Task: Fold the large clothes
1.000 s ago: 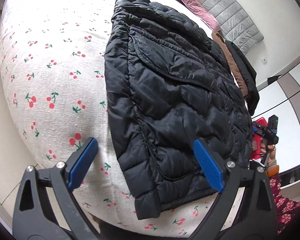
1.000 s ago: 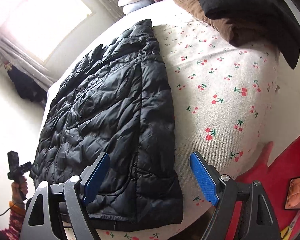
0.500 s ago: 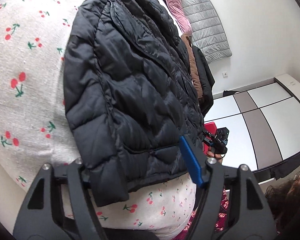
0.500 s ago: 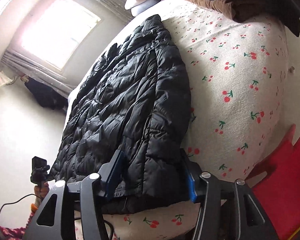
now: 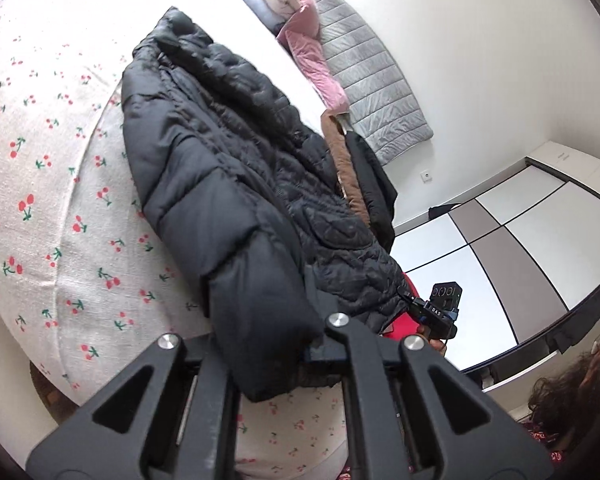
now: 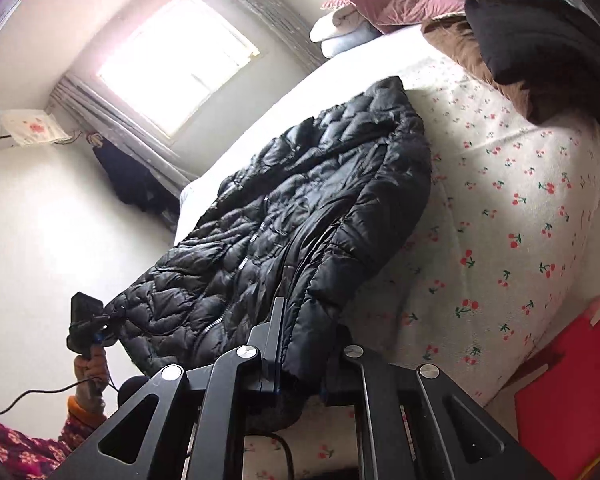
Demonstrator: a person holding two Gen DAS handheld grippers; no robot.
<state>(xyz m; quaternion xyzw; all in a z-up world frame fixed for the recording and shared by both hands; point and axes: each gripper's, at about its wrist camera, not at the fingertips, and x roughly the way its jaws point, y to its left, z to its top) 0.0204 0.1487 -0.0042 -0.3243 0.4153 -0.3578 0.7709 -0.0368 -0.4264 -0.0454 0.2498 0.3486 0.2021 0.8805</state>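
both grippers clamped on the hem of a black puffer jacket

left wrist view: the left gripper [image 5: 276, 344] has its jaws closed on the near hem corner of the black puffer jacket [image 5: 228, 184], and the padded fabric bulges up between the two black arms and hides the pads. the jacket runs away from the camera across the bed [image 5: 40, 200], which is covered in a white sheet printed with small red cherries. its near end is raised off the sheet, while its far end lies on the bed toward the pillows [image 5: 276, 4]. a pink cushion [image 5: 316, 60] and a grey quilted headboard [image 5: 372, 80] stand past the jacket. a brown garment [image 5: 346, 168] and another black garment [image 5: 374, 184] lie beside the jacket's right edge. the right gripper [image 5: 440, 312] shows at the jacket's other hem corner, in front of a grey and white wardrobe [image 5: 500, 248].

right wrist view: the right gripper [image 6: 300, 364] also has its jaws shut on the jacket [image 6: 300, 208], holding the near hem corner, with the fabric squeezed between the arms. the jacket's zip [image 6: 252, 240] runs along its length. the far end rests on the cherry sheet of the bed [image 6: 520, 220], close to the brown garment [image 6: 460, 48] and the black garment [image 6: 540, 56] piled at the upper right. the left gripper [image 6: 86, 324] is at the opposite hem corner, held in a hand [image 6: 92, 372] with an orange cuff. a bright window [image 6: 176, 60] sits in the far wall, and a red mat [image 6: 572, 392] lies on the floor at the right.
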